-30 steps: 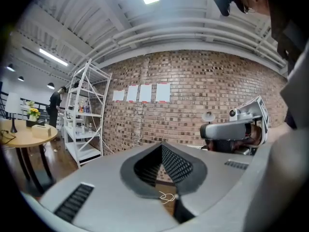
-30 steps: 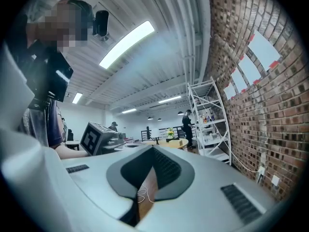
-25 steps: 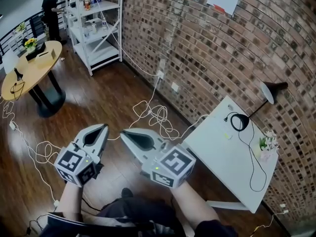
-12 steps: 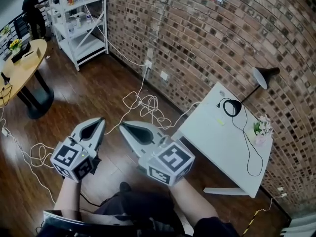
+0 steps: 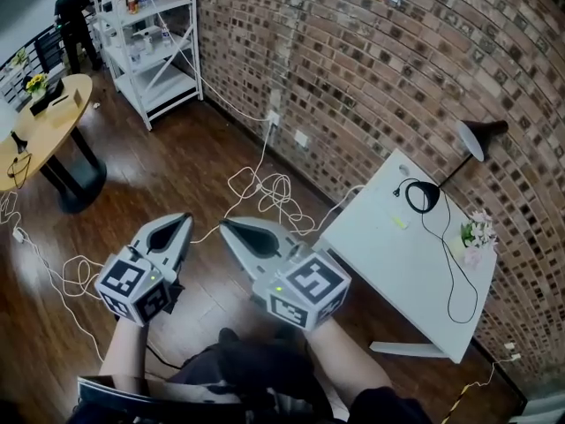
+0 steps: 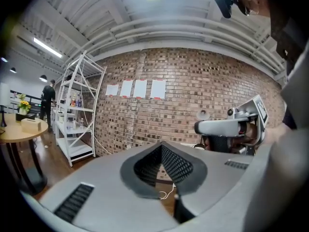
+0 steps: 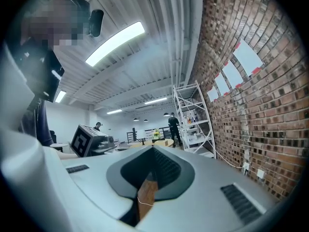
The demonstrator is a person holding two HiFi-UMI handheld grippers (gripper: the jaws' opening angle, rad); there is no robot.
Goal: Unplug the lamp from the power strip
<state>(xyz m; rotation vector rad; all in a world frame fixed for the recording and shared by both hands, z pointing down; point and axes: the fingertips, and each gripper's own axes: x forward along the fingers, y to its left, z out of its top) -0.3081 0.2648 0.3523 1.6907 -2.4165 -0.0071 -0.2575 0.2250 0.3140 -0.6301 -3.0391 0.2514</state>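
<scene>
Left gripper (image 5: 183, 222) clenched, nothing between the jaws; right gripper (image 5: 226, 227) likewise clenched and empty, the two held side by side above the wood floor (image 5: 177, 162). Lamp (image 5: 425, 196) stands on the white table (image 5: 380, 237), well off to the right of the right gripper and ahead of it, its black cord (image 5: 452, 272) trailing across the tabletop. White cables (image 5: 265, 188) lie tangled on the floor beyond both tips

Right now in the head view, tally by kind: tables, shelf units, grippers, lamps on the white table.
Tables: 2 (white table, round wooden table)
Shelf units: 1 (white shelf unit)
Grippers: 2 (left gripper, right gripper)
Lamps: 1 (black lamp)
Total: 6
</scene>
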